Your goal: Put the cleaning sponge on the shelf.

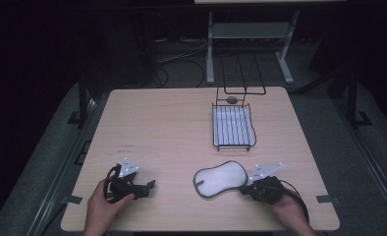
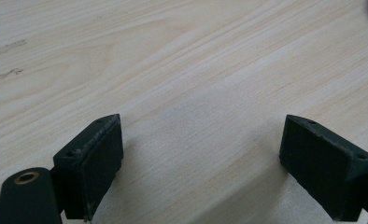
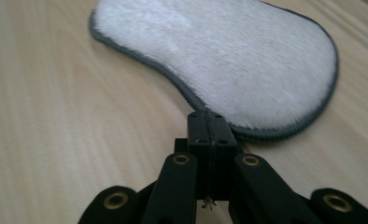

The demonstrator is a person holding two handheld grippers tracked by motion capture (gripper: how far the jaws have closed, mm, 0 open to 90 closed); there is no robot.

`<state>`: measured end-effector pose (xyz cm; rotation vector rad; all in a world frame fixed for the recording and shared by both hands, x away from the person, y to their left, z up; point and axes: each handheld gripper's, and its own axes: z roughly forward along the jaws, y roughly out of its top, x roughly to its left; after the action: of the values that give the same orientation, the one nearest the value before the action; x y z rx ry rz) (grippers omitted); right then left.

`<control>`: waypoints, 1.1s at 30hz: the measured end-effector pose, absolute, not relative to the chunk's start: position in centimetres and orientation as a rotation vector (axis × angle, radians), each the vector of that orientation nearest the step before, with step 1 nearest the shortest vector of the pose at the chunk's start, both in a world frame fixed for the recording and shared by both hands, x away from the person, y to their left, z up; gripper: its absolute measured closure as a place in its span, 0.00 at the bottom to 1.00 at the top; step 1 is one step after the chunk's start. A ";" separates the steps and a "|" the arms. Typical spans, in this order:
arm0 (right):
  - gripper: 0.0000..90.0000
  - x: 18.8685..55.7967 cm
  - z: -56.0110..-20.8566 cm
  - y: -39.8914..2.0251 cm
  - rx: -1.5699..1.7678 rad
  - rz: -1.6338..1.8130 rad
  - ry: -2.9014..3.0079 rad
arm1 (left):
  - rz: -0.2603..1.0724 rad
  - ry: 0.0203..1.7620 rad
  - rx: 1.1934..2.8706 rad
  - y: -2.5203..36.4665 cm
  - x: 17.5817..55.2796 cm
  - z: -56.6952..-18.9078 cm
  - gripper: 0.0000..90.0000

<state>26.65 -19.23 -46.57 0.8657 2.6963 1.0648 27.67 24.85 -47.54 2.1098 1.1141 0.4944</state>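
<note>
A white, bean-shaped fuzzy pad (image 1: 220, 178) with a dark stitched rim lies flat near the table's front edge. In the right gripper view the pad (image 3: 229, 60) spreads out just beyond the jaws. My right gripper (image 1: 243, 188) (image 3: 209, 123) is pressed shut at the pad's near rim and seems to pinch that edge. My left gripper (image 1: 150, 186) rests at the front left of the wooden table (image 1: 162, 128), well apart from the pad. Its jaws (image 2: 201, 154) stand wide open over bare wood with nothing between them.
A black wire basket (image 1: 214, 125) with a white lining stands at the back right of the table, a tall wire frame (image 1: 240, 78) rising behind it. A small dark round thing (image 1: 232, 100) lies at the basket's far end. Beyond the table the floor is dark, with cables.
</note>
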 end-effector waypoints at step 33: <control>1.00 27.9 -45.6 -10.5 0.721 1.208 2.746 | 0.496 1.117 2.106 24.8 27.6 -47.5 0.14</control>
<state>27.89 -10.51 -45.63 0.7214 2.7461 1.2077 27.63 24.83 -47.55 2.1058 1.1174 0.4956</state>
